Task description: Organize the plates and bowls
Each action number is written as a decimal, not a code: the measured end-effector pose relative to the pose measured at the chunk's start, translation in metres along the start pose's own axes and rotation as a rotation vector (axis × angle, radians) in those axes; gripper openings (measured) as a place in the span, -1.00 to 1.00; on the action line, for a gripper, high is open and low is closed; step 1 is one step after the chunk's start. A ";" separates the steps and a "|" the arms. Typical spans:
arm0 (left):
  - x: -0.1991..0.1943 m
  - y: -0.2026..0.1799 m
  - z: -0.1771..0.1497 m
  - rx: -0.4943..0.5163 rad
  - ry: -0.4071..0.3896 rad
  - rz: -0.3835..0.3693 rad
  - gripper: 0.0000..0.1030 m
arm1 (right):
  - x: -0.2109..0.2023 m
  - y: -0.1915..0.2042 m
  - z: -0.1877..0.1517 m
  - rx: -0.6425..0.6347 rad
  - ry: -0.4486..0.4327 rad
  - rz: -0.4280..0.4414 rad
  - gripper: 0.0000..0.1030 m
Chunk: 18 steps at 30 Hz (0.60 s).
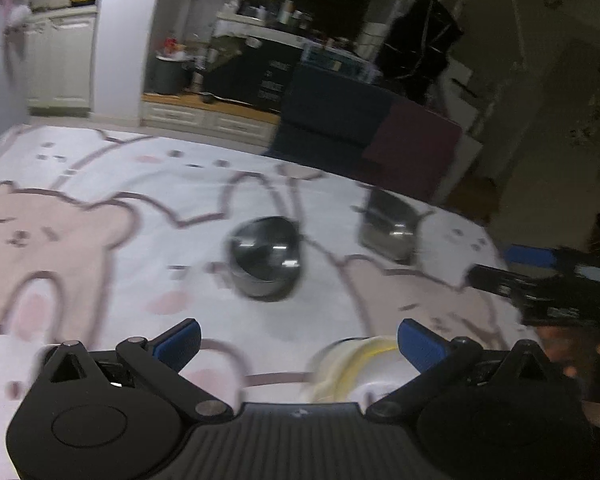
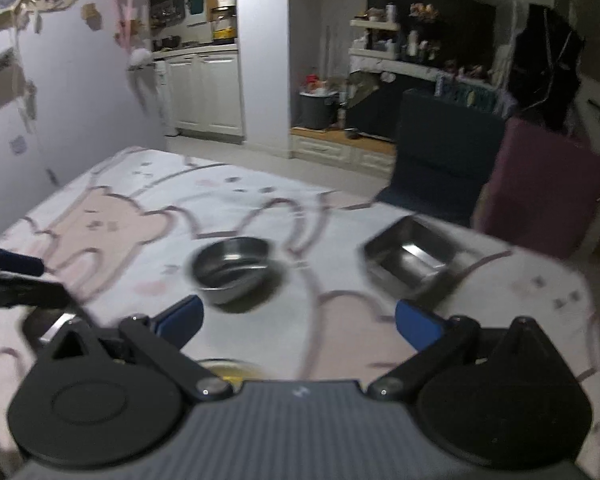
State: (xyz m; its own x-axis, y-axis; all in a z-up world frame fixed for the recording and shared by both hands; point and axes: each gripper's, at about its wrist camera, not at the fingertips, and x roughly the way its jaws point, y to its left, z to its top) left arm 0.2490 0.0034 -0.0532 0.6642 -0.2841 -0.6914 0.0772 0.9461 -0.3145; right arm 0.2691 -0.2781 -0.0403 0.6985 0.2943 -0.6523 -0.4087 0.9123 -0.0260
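Both the left claw (image 1: 298,344) and right claw (image 2: 298,328) are gaping wide, holding nothing. The round bowl (image 1: 266,258) is sitting mid-frame on the table (image 1: 100,248), the square tray (image 1: 392,226) upper right of it, apart. I'd be centring one claw over a rim before closing, since steel slips.

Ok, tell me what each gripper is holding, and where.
Nothing. The left gripper and right gripper are both open and empty, above the cloth.
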 end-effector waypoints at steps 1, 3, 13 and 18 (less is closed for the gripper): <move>0.006 -0.008 0.002 -0.010 0.001 -0.010 1.00 | 0.004 -0.012 0.002 -0.005 0.001 -0.007 0.99; 0.022 -0.024 0.007 -0.039 -0.002 -0.030 1.00 | 0.013 -0.038 0.005 -0.004 0.000 -0.021 0.99; 0.128 -0.082 0.028 -0.209 0.071 -0.083 1.00 | 0.089 -0.134 0.023 -0.043 -0.070 -0.071 1.00; 0.177 -0.089 0.034 -0.317 0.132 -0.104 0.87 | 0.140 -0.158 0.043 -0.095 -0.020 -0.094 0.99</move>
State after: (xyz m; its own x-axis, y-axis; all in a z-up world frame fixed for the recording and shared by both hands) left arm 0.3847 -0.1254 -0.1257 0.5616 -0.4138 -0.7165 -0.1086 0.8216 -0.5596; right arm 0.4565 -0.3688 -0.0945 0.7474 0.2149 -0.6287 -0.3937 0.9055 -0.1585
